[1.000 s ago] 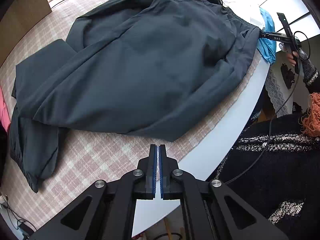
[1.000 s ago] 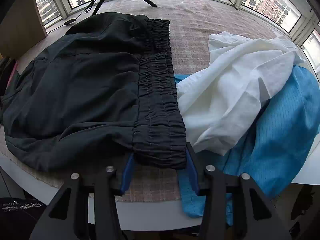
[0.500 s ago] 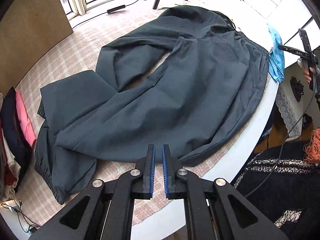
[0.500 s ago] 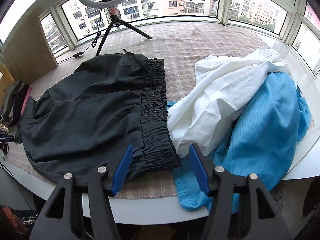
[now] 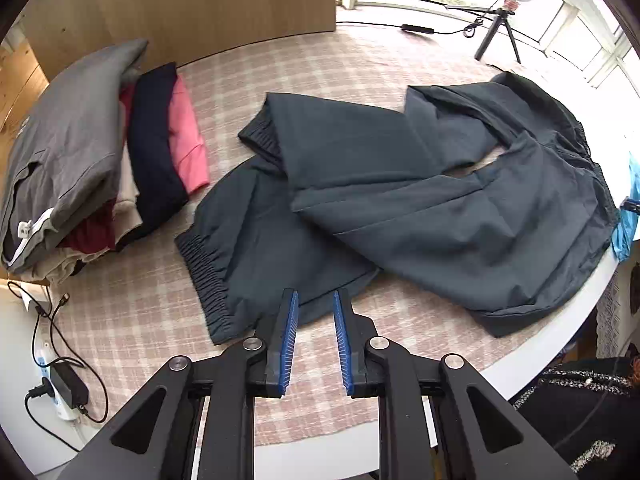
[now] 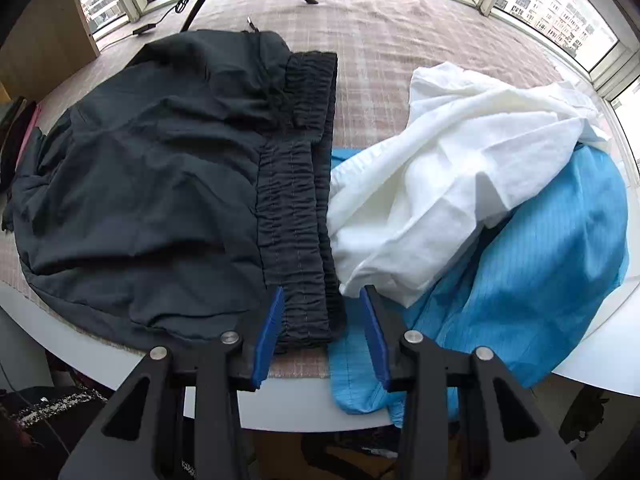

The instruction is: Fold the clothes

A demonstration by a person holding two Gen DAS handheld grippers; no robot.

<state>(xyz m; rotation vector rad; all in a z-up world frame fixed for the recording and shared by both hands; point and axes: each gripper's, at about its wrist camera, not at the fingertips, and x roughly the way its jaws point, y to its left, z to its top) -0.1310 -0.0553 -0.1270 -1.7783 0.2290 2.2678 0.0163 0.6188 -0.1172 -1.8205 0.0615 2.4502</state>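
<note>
Dark slate trousers lie spread on the checked tablecloth, legs folded back toward the left, one elastic cuff nearest me. My left gripper is open just above the lower edge of that leg, nothing between its fingers. In the right wrist view the same trousers show their gathered waistband running toward me. My right gripper is open, its jaws standing on either side of the waistband's near end without closing on it.
A stack of folded clothes in grey, navy and pink sits at the left. A white garment and a blue one lie right of the waistband. A power strip with cables sits front left; a tripod stands far back.
The left gripper has swung left toward the trouser leg and cuff, and opened from nearly shut. The right gripper drew back, then returned low around the waistband end.
</note>
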